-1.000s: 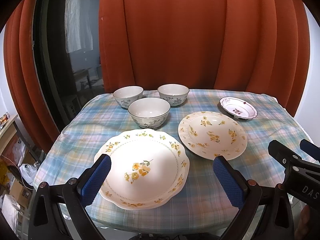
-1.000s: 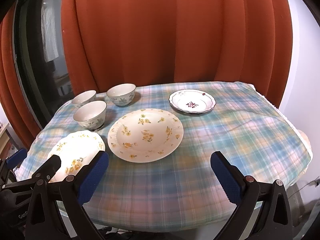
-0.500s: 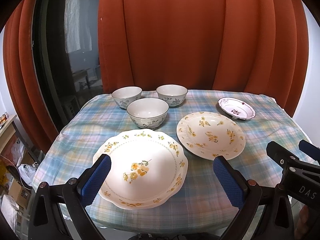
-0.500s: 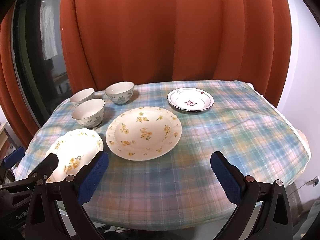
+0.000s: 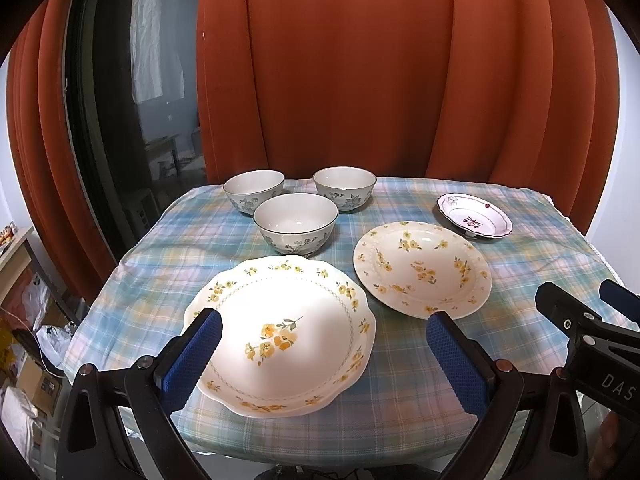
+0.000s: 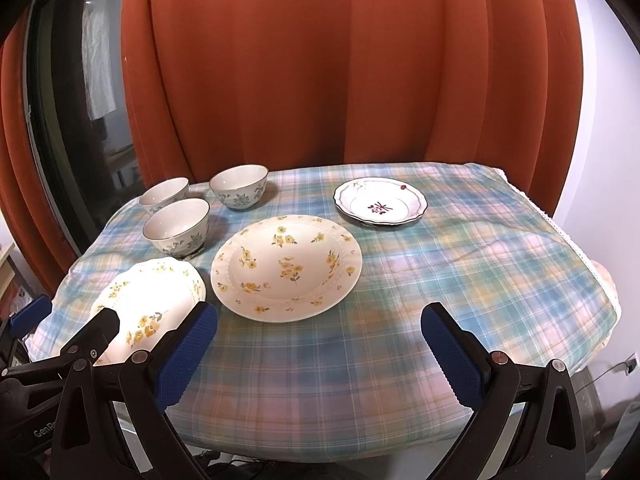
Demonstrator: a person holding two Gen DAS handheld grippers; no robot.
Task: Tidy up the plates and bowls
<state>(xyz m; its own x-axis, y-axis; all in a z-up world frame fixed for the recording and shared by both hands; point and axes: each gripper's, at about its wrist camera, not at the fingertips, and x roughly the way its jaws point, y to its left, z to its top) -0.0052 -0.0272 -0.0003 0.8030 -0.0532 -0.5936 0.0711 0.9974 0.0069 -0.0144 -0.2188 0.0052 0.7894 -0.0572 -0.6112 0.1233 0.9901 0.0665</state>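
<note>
Right now your left gripper [image 5: 320,354] and right gripper [image 6: 318,350] hang wide apart, empty, at the table's near edge, so nothing is stacked yet: scalloped plate [image 5: 280,336] nearest, round plate [image 6: 286,266] beside it, three bowls [image 5: 296,222] clustered behind, small plate [image 6: 380,200] far right.

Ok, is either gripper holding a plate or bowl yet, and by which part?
Nothing is held. The left gripper and right gripper are both open above the table's near edge, touching no plate or bowl.
</note>
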